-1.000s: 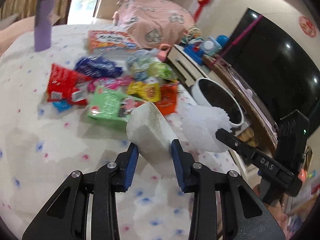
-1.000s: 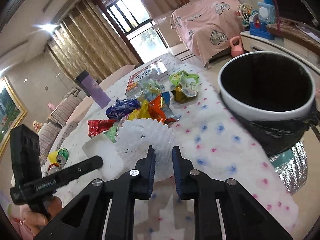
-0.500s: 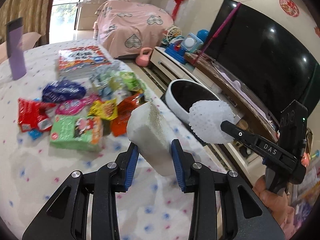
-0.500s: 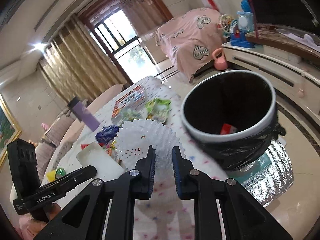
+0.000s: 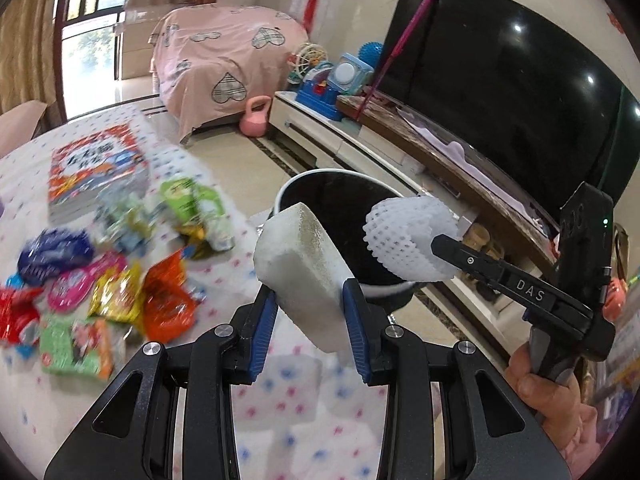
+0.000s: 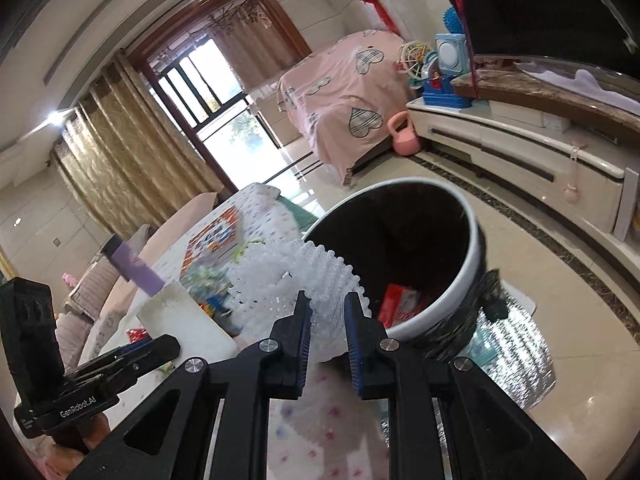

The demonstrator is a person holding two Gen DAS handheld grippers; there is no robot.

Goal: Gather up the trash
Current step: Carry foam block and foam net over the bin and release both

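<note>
My left gripper [image 5: 310, 294] is shut on a white foam block [image 5: 304, 272] and holds it up near the table's edge, in front of the trash bin [image 5: 304, 184]. My right gripper [image 6: 327, 308] is shut on a white foam fruit net [image 6: 296, 276] and holds it beside the bin's rim [image 6: 474, 240]. The bin is white-rimmed with a black bag and a red wrapper [image 6: 400, 304] inside. The net [image 5: 404, 240] and the right gripper [image 5: 440, 246] show in the left wrist view. The block [image 6: 188, 316] shows in the right wrist view.
Several snack wrappers [image 5: 120, 280] and a colourful book [image 5: 96, 172] lie on the dotted tablecloth [image 5: 280, 396]. A purple box [image 6: 136, 268] stands on the far side. A TV cabinet [image 6: 520, 152], a pink kettlebell [image 5: 256, 116] and a pink-covered sofa [image 5: 224, 56] stand beyond.
Both grippers have moved with their loads away from the wrapper pile toward the bin, which now looks closer and larger in both views. The grips have not changed.
</note>
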